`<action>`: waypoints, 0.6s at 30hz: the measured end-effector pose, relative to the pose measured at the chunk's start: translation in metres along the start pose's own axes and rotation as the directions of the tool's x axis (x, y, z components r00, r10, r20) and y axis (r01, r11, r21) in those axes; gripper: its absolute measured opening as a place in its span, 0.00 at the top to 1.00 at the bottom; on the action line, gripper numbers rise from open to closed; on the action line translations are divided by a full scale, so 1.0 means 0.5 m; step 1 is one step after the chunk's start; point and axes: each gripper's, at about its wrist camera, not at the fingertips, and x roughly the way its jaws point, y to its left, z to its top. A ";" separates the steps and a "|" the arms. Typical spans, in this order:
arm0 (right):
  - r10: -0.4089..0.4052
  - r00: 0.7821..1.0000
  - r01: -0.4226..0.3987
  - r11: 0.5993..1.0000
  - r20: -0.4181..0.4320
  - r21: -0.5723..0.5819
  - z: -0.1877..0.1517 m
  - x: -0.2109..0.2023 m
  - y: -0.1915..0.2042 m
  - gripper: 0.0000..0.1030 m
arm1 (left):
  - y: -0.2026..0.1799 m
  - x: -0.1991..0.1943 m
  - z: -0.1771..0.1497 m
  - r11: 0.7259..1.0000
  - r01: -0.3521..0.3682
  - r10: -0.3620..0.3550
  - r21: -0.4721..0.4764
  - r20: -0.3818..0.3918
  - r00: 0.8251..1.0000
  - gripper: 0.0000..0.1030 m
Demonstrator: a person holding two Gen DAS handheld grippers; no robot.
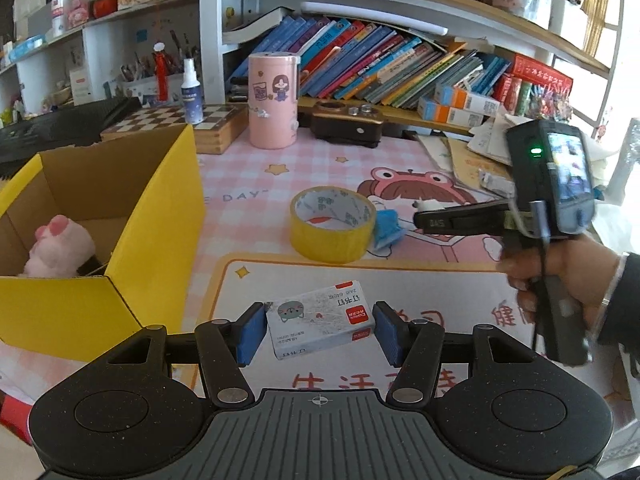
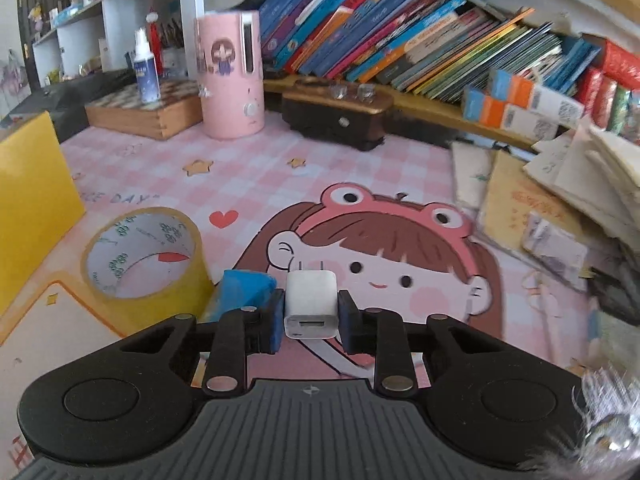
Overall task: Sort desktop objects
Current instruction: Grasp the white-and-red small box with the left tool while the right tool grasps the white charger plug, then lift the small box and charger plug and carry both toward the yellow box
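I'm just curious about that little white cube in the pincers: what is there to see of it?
The white charger plug is a small, glossy, plastic-looking cube with rounded corners. Two metal prongs stick out of its far face, and a USB slot opens on the near one. It sits upright, clamped on both sides by the right gripper, whose blue pads press its flanks.
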 end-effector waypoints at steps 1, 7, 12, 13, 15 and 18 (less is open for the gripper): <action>-0.004 1.000 0.004 1.000 0.002 0.009 -0.003 -0.015 -0.002 0.76 | 0.000 -0.002 -0.001 1.000 0.006 -0.006 0.001 0.003 1.000 0.44; -0.019 1.000 0.019 0.997 -0.005 0.077 -0.037 -0.107 -0.003 0.76 | 0.003 -0.014 -0.011 0.999 0.050 -0.050 0.006 0.012 0.999 0.44; -0.013 1.000 0.012 0.994 0.013 0.110 -0.061 -0.194 0.021 0.76 | 0.012 -0.035 -0.018 0.996 0.083 -0.083 0.014 0.020 0.996 0.44; -0.009 1.000 0.008 0.993 0.014 0.114 -0.065 -0.210 0.027 0.76 | 0.014 -0.041 -0.019 0.996 0.087 -0.087 0.016 0.024 0.996 0.44; 0.002 1.000 -0.004 0.993 0.014 0.118 -0.073 -0.243 0.041 0.76 | 0.022 -0.053 -0.023 0.995 0.096 -0.097 0.018 0.032 0.995 0.44; 0.021 1.000 -0.022 0.991 0.006 0.133 -0.086 -0.282 0.065 0.76 | 0.038 -0.070 -0.031 0.994 0.107 -0.108 0.025 0.045 0.993 0.44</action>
